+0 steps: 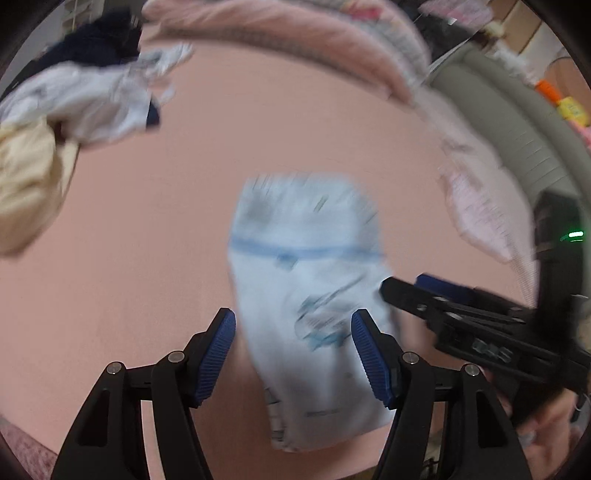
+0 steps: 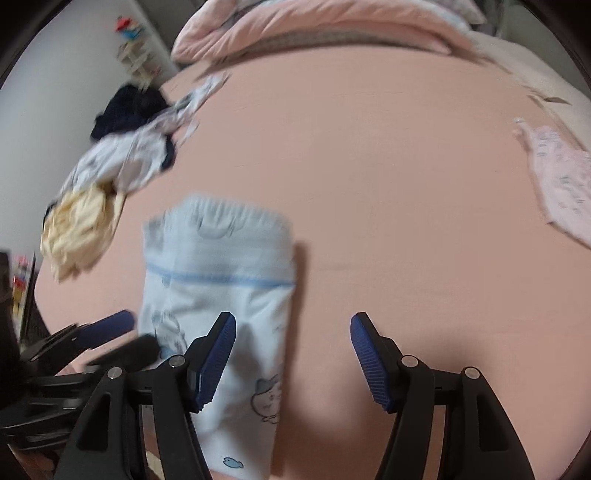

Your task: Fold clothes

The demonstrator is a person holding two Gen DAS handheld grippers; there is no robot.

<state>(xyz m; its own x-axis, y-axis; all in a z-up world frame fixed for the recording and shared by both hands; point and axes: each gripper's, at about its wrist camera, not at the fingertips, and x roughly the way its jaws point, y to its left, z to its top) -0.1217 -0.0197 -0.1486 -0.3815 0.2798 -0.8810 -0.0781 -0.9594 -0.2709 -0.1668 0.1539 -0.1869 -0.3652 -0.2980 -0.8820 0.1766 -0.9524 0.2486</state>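
Mostly bare pink bed sheet (rumpled duvet behind).

Folded pale-blue printed trousers on bed

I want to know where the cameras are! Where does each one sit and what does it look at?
Left wrist: on the left gripper, looking down at the light blue folded printed garment on the pink bedsheet; right gripper shows.
Right wrist: on the right gripper, over the sheet beside the garment; left gripper shows.
Both share the garment and the crumpled clothes pile.
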